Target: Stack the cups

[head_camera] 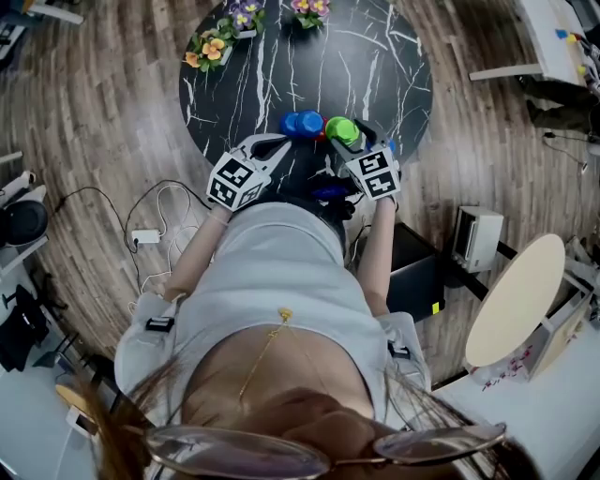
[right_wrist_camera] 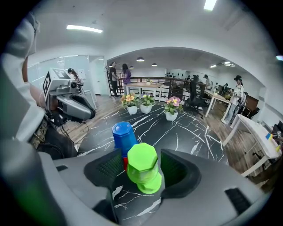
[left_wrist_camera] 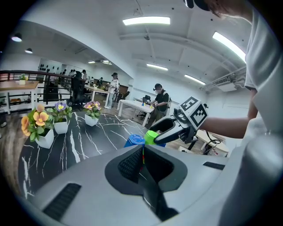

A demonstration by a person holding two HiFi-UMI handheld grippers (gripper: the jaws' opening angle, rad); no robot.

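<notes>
A green cup (head_camera: 341, 127) stands upside down on the black marble table (head_camera: 375, 66), near its front edge. My right gripper (head_camera: 346, 133) is open, and the green cup (right_wrist_camera: 142, 165) stands between its jaws with a narrow gap on each side. Just left of it stands an upturned blue cup (head_camera: 302, 123), also seen as the blue cup (right_wrist_camera: 123, 136) in the right gripper view, with a bit of a red cup (right_wrist_camera: 125, 161) showing between the two. My left gripper (head_camera: 281, 142) hovers left of the blue cup (left_wrist_camera: 135, 140), shut and empty (left_wrist_camera: 142, 161).
Three white pots of flowers (head_camera: 212, 47) (head_camera: 242, 16) (head_camera: 309, 9) stand along the table's far left rim. On the wood floor are white cables (head_camera: 155, 220) to the left, and a white box (head_camera: 476, 237) and a round beige tabletop (head_camera: 517, 298) to the right.
</notes>
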